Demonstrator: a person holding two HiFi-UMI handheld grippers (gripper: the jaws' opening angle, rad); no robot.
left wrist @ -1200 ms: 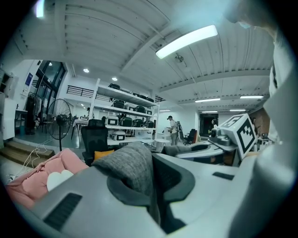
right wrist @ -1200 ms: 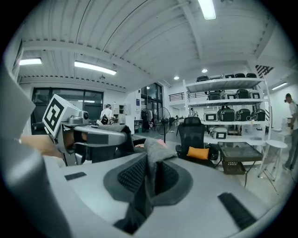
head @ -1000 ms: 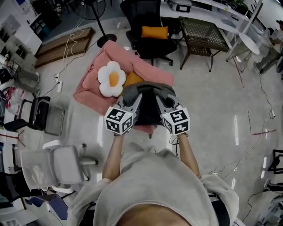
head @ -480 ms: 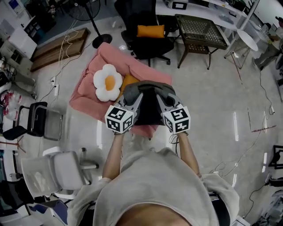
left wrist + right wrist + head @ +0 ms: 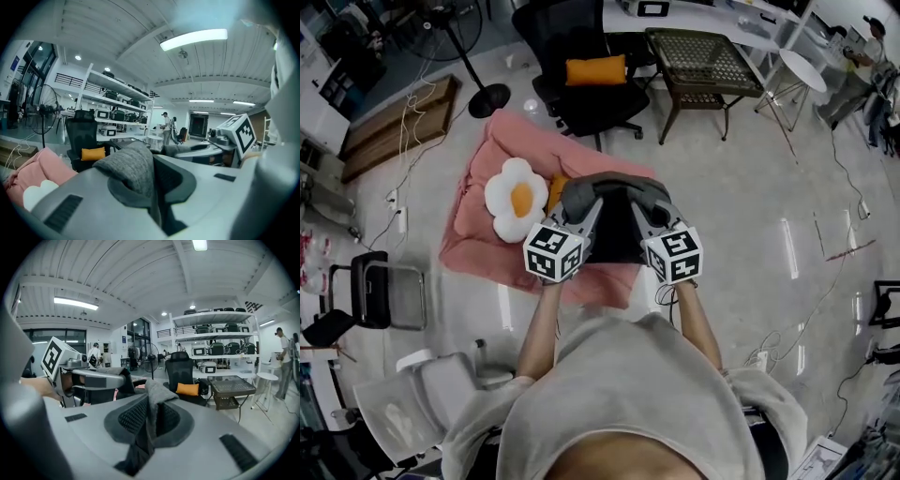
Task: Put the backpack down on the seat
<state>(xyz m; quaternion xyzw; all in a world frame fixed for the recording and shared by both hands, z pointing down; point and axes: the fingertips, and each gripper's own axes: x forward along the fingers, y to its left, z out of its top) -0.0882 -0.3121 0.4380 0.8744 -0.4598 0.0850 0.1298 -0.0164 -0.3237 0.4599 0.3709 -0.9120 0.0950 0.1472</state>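
Jaws of both grippers are pinched narrow on grey fabric at the top of the backpack point(image 5: 614, 236): the left gripper point(image 5: 579, 208) bites a thick fold point(image 5: 130, 168), the right gripper point(image 5: 645, 208) a thinner strip point(image 5: 153, 405). The bag hangs between them, carried in front of the person and over the near right corner of the pink seat point(image 5: 483, 255), which lies on the floor point(image 5: 741, 244).

How high the bag hangs above the seat cannot be told from above. Let go here, it would probably catch only that corner and tip off onto the floor, so it needs carrying further in over the seat first. The right bite looks slim; a swing could pull that strip free and drop one side early. When the jaws part, loose fabric may snag and drag the bag askew. Further in, a flower cushion point(image 5: 514, 197) takes up the seat's left side; landing on it could leave the bag tilted. A black chair point(image 5: 581, 89) stands beyond the far edge.
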